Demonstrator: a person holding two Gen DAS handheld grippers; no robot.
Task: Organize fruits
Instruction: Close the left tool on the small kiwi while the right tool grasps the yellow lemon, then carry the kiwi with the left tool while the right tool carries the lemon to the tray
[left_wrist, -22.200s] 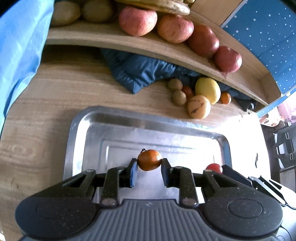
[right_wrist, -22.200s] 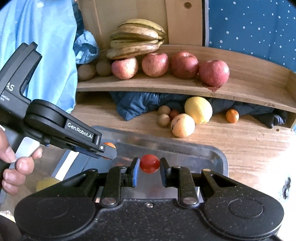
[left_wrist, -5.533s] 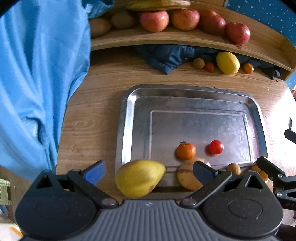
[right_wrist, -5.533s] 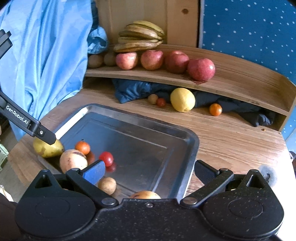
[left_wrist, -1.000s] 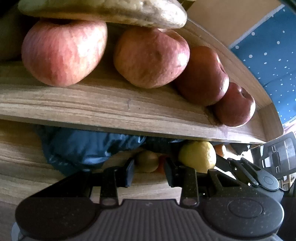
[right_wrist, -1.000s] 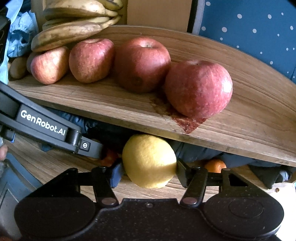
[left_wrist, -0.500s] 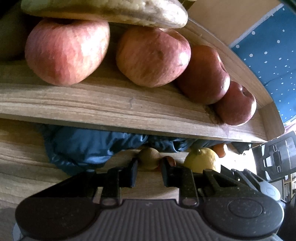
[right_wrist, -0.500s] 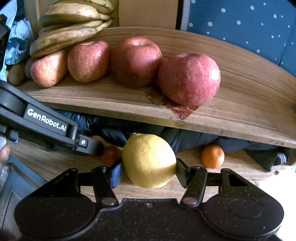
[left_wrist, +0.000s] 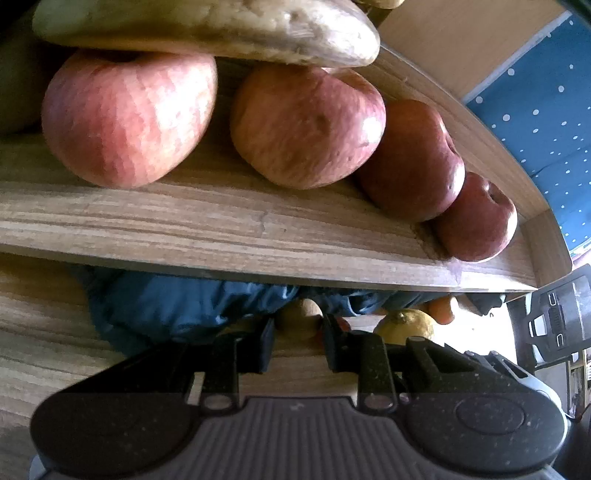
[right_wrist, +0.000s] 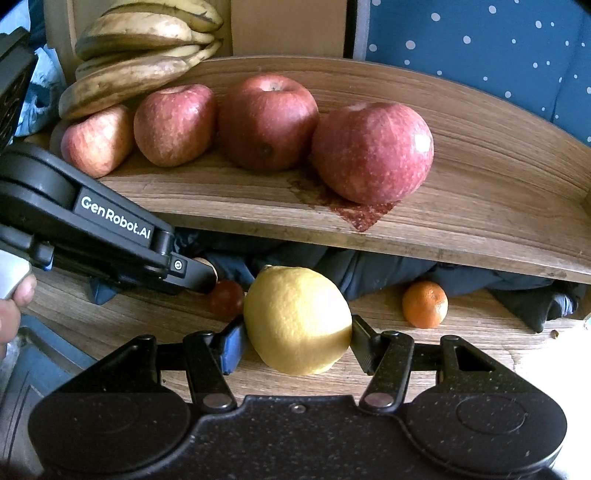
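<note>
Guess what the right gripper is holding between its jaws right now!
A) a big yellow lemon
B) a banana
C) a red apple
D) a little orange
A: in the right wrist view the right gripper has its jaws pressed on both sides of the big yellow lemon, while the red apples and bananas sit up on the wooden shelf and the little orange lies untouched on the table.

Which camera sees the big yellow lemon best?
The right wrist view: the lemon fills the middle, whole and close, gripped by the right tongs. The left wrist view shows only its top, behind the left tongs.
</note>
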